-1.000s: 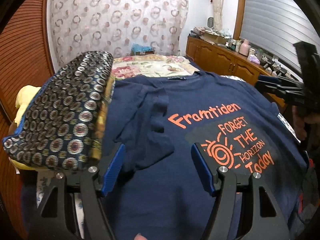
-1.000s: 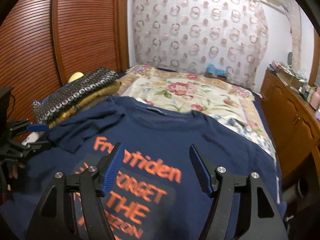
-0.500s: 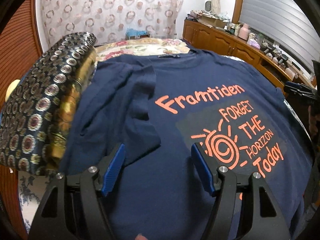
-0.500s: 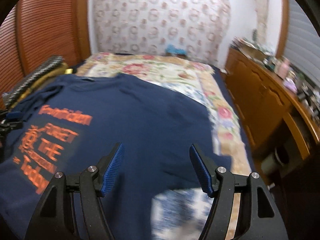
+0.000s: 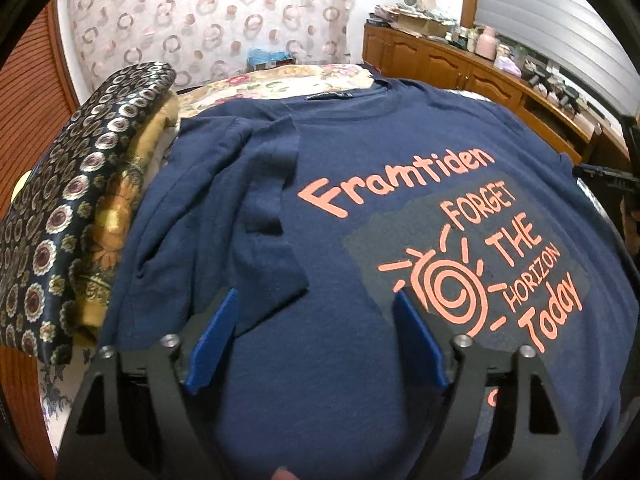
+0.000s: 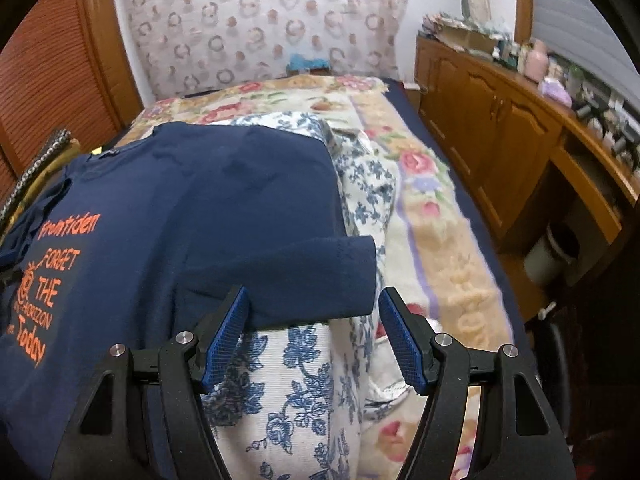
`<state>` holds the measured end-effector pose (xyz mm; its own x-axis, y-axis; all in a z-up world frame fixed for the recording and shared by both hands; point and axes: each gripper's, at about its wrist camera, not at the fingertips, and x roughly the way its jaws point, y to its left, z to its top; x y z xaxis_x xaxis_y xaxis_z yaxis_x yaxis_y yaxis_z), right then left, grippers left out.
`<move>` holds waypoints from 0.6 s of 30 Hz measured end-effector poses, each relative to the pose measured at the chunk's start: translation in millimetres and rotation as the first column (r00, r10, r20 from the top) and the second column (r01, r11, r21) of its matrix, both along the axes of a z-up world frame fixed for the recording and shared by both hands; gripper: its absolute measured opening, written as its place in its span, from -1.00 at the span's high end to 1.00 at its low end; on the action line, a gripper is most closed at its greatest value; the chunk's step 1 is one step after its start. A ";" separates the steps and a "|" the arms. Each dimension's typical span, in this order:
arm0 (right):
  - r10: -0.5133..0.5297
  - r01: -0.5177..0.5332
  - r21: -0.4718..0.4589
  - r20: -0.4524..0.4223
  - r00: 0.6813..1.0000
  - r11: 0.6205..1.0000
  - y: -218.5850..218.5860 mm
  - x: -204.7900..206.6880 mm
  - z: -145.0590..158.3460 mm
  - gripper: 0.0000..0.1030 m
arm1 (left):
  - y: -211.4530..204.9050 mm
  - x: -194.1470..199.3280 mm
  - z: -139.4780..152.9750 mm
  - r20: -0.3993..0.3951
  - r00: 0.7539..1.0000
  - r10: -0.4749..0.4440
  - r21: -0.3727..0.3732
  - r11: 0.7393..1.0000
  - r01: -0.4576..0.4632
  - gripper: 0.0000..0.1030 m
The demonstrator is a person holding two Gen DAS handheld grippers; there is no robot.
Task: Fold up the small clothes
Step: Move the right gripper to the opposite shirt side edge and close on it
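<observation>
A navy T-shirt (image 5: 360, 184) with orange print lies flat, front up, on the bed. Its left sleeve (image 5: 264, 208) is folded in over the chest. My left gripper (image 5: 316, 304) is open and empty above the shirt's lower left part. In the right wrist view the shirt (image 6: 200, 208) fills the left side, and its right sleeve (image 6: 316, 280) sticks out over a blue floral cloth. My right gripper (image 6: 314, 300) is open and empty, with the sleeve's lower edge between its fingers. The right gripper also shows in the left wrist view (image 5: 616, 178) at the far right edge.
A stack of folded patterned cloths (image 5: 76, 216) lies left of the shirt. A blue floral cloth (image 6: 304, 392) and a flowered bedspread (image 6: 436, 208) lie under and right of the shirt. A wooden cabinet (image 6: 512, 120) with clutter on top runs along the right wall.
My right gripper has swung from over the print to the shirt's right sleeve. My left gripper has moved in closer and lower over the shirt.
</observation>
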<state>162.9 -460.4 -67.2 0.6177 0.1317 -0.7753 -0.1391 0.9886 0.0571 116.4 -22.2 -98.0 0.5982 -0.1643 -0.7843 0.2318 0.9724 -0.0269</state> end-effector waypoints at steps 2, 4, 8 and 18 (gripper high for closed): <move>0.003 -0.003 0.025 -0.017 1.000 1.000 -3.6 2.1 -1.5 -0.34 | 1.2 1.5 0.5 -0.004 1.000 0.000 -0.006 1.000 -0.001 -0.61; 0.012 -0.011 0.040 -0.029 1.000 0.999 -5.1 4.9 -2.5 -0.34 | 1.7 1.2 0.6 -0.005 1.000 -0.004 -0.005 1.000 0.004 -0.64; 0.039 -0.035 0.066 -0.048 0.998 0.997 -4.2 7.8 -4.1 -0.11 | 0.0 4.0 1.1 -0.004 1.000 -0.003 0.000 1.000 0.003 -0.65; 0.106 -0.102 -0.096 0.036 0.994 0.990 27.2 -2.6 10.4 0.95 | -1.7 6.6 0.7 -0.004 1.000 -0.003 0.000 1.000 0.003 -0.66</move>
